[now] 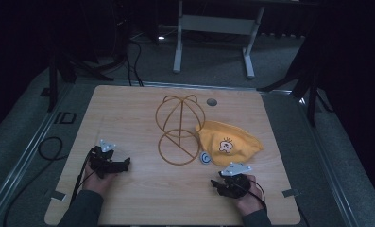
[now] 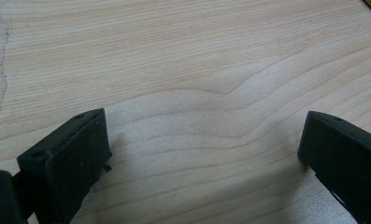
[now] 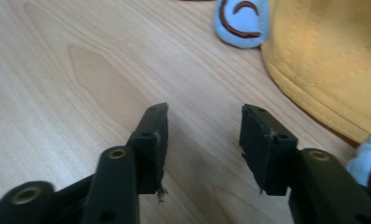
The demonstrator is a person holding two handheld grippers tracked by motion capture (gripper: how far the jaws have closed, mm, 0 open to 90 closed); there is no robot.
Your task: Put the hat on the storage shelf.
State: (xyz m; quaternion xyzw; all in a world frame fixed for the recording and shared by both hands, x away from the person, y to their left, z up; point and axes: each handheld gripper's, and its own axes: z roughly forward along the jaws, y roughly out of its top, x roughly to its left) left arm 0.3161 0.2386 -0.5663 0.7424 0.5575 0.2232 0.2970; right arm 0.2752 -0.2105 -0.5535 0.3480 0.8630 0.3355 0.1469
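Yellow hat (image 1: 228, 143) lies right of the wire stand (image 1: 179, 130), ready for hanging.
Left gripper (image 1: 110, 161) and right gripper (image 1: 223, 183) rest near, jaws apart, empty, on the table (image 1: 142, 198).

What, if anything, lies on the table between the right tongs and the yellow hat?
Nothing visible. In the right gripper view the right tongs stand open over bare wooden table, and the yellow hat lies just ahead to the right with bare wood in between. The wire hat stand sits off to the hat's left, outside that path.
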